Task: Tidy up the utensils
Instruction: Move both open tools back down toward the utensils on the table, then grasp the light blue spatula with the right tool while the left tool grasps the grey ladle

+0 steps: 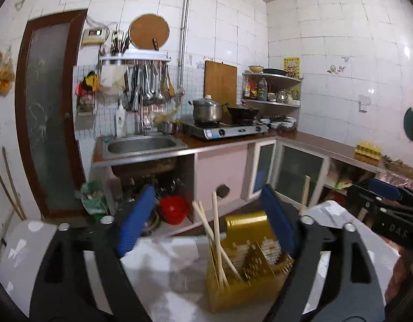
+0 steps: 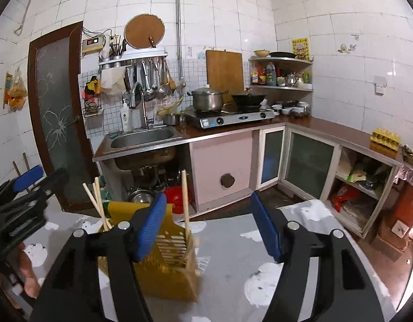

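A: Where's the yellow utensil holder (image 2: 163,263)?
B: On the grey table (image 2: 233,255), near its left part, with pale chopsticks (image 1: 217,230) standing in it, some leaning.
A: And the left gripper (image 1: 206,222)?
B: Angled slightly down, jaws wide apart, blue pads (image 1: 136,220) straddling the holder without touching; nothing held.
A: The right gripper (image 2: 209,228)?
B: Also tilted down, jaws parted and empty, its left pad in front of the holder.
A: Beyond?
B: A sink (image 2: 142,139) and a stove (image 2: 230,118) on the counter.
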Available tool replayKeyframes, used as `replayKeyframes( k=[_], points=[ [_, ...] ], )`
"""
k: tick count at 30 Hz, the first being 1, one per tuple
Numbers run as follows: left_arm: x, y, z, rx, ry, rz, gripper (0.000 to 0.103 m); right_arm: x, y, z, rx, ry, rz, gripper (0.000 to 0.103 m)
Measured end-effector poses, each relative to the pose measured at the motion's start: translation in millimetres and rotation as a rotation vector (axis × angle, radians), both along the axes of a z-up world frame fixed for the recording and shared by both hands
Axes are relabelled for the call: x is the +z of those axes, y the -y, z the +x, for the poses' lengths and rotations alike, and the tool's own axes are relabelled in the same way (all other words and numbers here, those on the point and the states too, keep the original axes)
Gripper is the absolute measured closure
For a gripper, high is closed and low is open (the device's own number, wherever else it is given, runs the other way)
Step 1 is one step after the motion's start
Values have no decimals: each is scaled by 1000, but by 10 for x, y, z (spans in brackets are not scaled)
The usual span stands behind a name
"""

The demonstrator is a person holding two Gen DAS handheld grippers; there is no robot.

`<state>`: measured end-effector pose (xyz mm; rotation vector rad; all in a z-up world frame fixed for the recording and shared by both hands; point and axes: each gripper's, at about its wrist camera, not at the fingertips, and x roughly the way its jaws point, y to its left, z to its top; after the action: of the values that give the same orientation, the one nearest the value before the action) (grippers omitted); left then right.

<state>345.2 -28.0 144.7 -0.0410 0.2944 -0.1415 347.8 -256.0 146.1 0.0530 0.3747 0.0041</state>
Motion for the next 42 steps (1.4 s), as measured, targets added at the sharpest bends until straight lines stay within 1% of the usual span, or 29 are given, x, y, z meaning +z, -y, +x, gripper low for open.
replayKeyframes(
  k=[3,5,7,8,10,13,16,18,20,23,27,29,31,33,34,36,42],
  points=[
    [-12,-128,-235,0,-45,-16,8,-1,34,-230,8,-33,-14,37],
    [-52,-183,-414,1,-61,-6,5,-34,23,-394,-14,-38,-45,33],
    [-116,-204,-547,13,-77,18,5,-116,2,-575,-43,-55,-69,29],
    [-180,-223,-622,14,-98,22,5,-173,-11,-644,-50,-72,-69,27],
    [-299,-266,-699,8,-146,17,5,-316,-35,-735,-57,-119,-61,26],
    [-594,-365,-800,20,-230,8,5,-661,-135,-888,-48,-207,-65,26],
    [-868,-425,-818,55,-297,38,5,-1086,-244,-1010,-58,-307,-81,26],
    [-1094,-475,-828,66,-361,54,5,-1278,-280,-1063,-65,-359,-74,26],
    [-1299,-516,-842,76,-417,57,5,-1449,-338,-1098,-71,-408,-60,26],
    [-1580,-552,-845,84,-503,49,5,-1632,-428,-1144,-74,-458,-62,26],
    [-1810,-580,-865,94,-576,32,5,-1808,-573,-1159,-76,-502,-77,27],
    [-1865,-588,-868,104,-592,31,5,-1841,-626,-1172,-87,-519,-74,28],
    [-1881,-595,-883,112,-593,32,5,-1841,-662,-1157,-93,-531,-77,31],
    [-1887,-593,-889,120,-593,34,5,-1837,-688,-1139,-103,-545,-87,37],
    [-1889,-584,-891,121,-593,35,5,-1840,-696,-1140,-110,-552,-79,38],
    [-1880,-561,-890,118,-592,41,5,-1832,-700,-1129,-115,-566,-60,45],
    [-1871,-519,-874,123,-588,66,5,-1842,-784,-1108,-112,-594,-33,48]
  ],
)
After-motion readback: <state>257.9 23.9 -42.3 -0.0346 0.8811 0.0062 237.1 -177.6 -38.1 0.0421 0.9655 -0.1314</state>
